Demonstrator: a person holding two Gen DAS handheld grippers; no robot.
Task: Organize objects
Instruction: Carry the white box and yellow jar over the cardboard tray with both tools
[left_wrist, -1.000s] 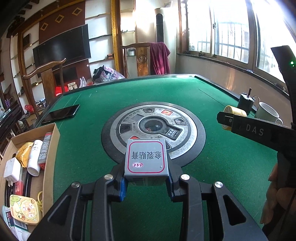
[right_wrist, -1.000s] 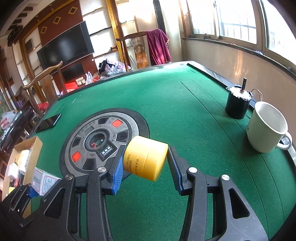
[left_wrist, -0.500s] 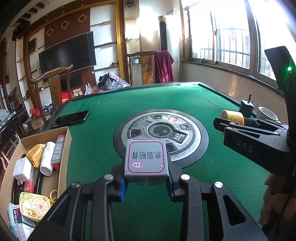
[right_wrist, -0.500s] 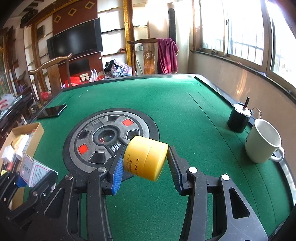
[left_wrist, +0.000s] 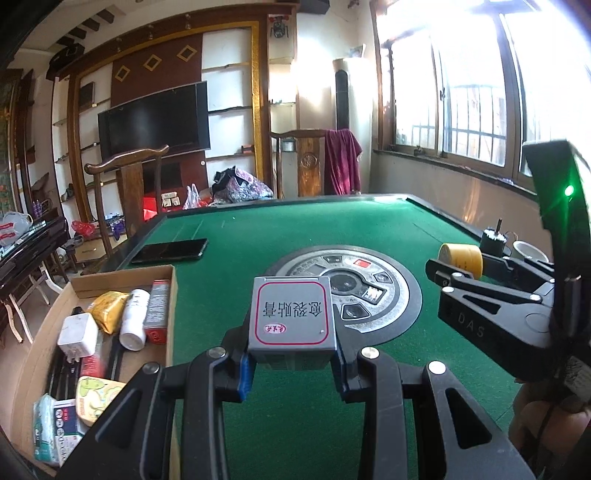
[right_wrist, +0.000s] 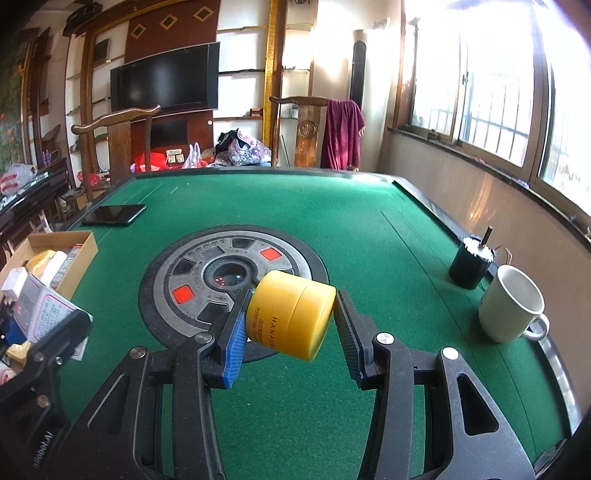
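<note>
A green felt table (right_wrist: 332, 206) with a round metal hub is filling both views, with a television and wooden chairs sitting behind it. At lower centre, the left gripper (left_wrist: 293, 363) is clamping a grey box (left_wrist: 292, 320) printed with Chinese characters, the cardboard box (left_wrist: 92, 291) lying lower left. The right gripper (right_wrist: 291, 332) is gripping a yellow jar (right_wrist: 293, 317) reading "HANA".

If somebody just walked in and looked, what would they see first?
Probably the bright yellow jar, lying sideways, clamped in the right hand-held gripper above the green table. Next, the small grey box with a red border, pinched in the left hand-held gripper. On the table's left edge sits a cardboard box already full of small things.
</note>
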